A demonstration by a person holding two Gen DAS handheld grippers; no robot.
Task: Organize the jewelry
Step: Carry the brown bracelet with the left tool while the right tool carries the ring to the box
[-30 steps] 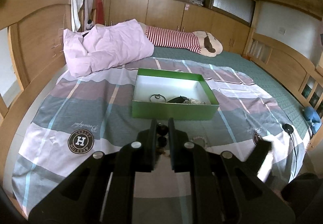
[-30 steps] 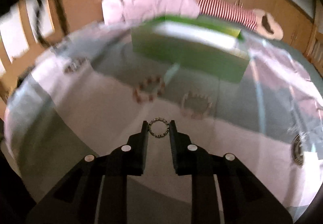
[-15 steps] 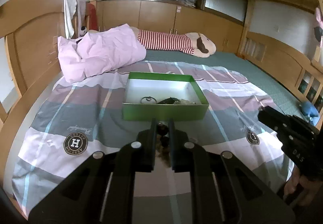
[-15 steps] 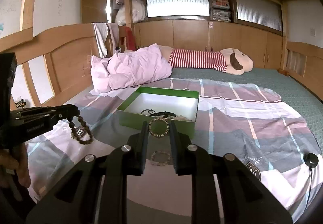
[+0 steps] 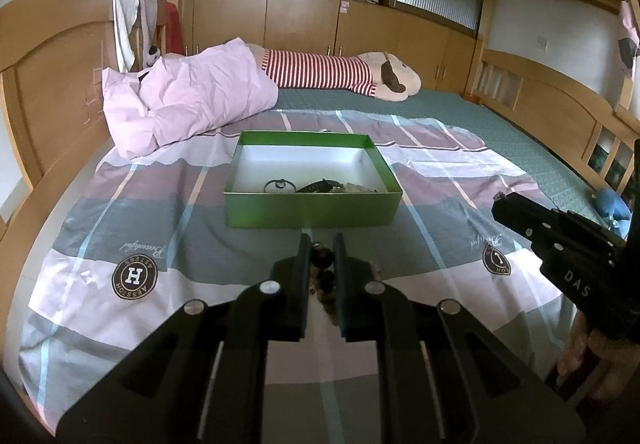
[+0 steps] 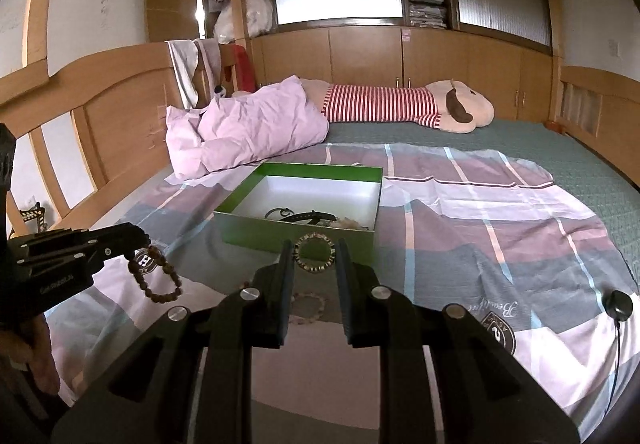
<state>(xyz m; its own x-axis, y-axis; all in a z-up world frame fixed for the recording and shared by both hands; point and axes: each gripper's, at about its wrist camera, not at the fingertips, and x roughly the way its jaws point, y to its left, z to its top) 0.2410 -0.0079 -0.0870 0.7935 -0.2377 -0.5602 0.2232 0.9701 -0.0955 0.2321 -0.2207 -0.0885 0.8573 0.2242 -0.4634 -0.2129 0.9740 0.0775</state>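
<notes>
At the far left we see the wooden headboard point(image 6: 120, 115), with a crumpled pale pink pillow point(image 5: 188, 91) lying against it on the bed. Our left gripper point(image 5: 321, 248) is clenched on a bracelet of dark brown round wooden beads point(image 6: 158, 276); in the right wrist view the loop hangs down from the tips, above the grey, pink and white checked bedsheet point(image 5: 120, 219). Just ahead sits the open green cardboard box with a white inside point(image 5: 308, 209), resting on the sheet; along its near wall lie a thin dark ring point(image 5: 279, 185), a black strap point(image 5: 320, 185) and some pale pieces we cannot make out. Behind it stretches a long plush toy in a red-and-white striped shirt point(image 6: 400, 107). Our right gripper point(image 6: 314, 252) grasps a small round bracelet of mixed dark and silvery links point(image 6: 315, 252), held upright between the fingers, in front of the box's near wall. Beneath it a pale beaded bracelet point(image 6: 308, 306) lies flat on the sheet. At the far right a small black round disc on a thin cable point(image 6: 619, 306) rests on the sheet.
</notes>
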